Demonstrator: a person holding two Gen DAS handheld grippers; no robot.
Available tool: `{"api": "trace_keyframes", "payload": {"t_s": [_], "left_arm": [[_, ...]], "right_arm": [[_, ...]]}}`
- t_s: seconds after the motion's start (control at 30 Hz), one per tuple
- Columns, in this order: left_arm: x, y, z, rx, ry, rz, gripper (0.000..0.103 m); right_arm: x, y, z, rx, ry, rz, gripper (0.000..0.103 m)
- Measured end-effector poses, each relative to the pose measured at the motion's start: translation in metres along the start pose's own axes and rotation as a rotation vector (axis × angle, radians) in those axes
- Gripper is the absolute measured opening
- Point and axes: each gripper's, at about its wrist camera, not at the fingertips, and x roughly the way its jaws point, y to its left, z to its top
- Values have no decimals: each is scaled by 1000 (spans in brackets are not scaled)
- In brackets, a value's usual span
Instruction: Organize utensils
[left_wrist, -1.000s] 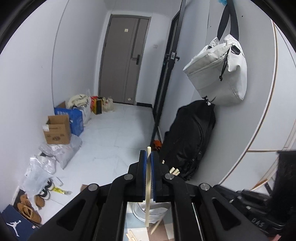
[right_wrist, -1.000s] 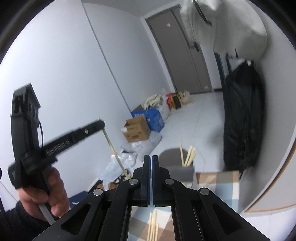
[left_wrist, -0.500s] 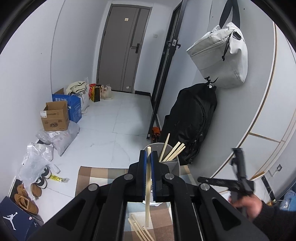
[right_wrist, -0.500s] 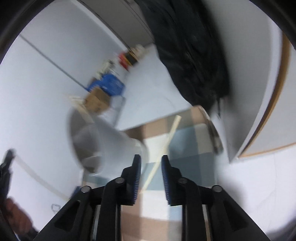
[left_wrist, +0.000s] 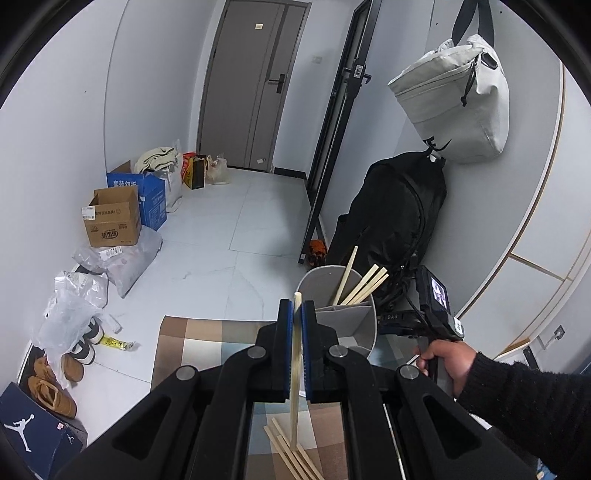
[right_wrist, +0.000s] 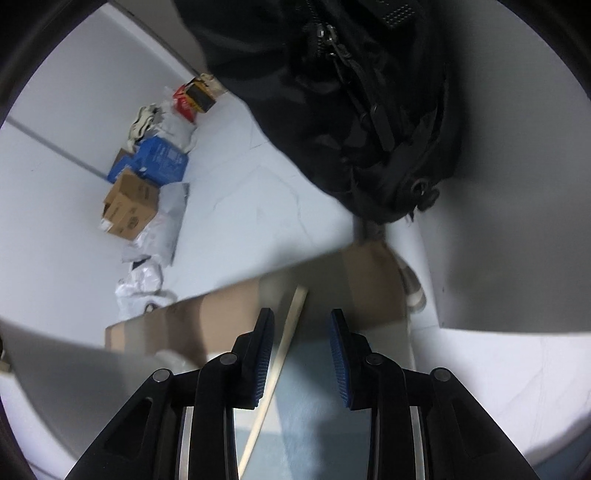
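So closest in, the left gripper (left_wrist: 294, 350) is pinched tight on a single chopstick (left_wrist: 295, 373), held near upright, its lower end hanging over the loose chopsticks (left_wrist: 291, 458) on the checked mat (left_wrist: 192, 343). The right gripper (right_wrist: 301, 354) has its jaws opening, with another chopstick (right_wrist: 284, 347) lying flat between them, nearer the left pad and not touched. Its long axis runs roughly along the fingers, tilted a bit right at the far end. Just past the left gripper sits the grey holder (left_wrist: 314, 291), sticks already leaning in its far compartment. I'd say the left one's nearer to dropping in.
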Motion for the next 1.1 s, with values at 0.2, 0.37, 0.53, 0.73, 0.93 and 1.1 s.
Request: {"api": "trace_keyframes", "payload": {"t_s": [0.2,0.37,0.53,0.73,0.93,1.1], "left_arm": [[5,8,-2,-20,5,0,1],[3,13,-2,-31,-4,12,1],[0,17,-1,-36,-13,21,1],[-4,16,2,-35,-22,20,1],[-9,8,11,-15,-41,7,1],[-14,-4,21,17,-65,-4,1]], "right_arm": [[6,23,6,-85,-15,-114,29],[11,40,-3,-196,-56,-256,14],[3,28,-8,-178,-70,-225,6],[-15,13,-18,-123,-80,-144,5],[-65,15,-26,-118,-163,-13,5],[-122,23,-45,-152,-280,96,5]]}}
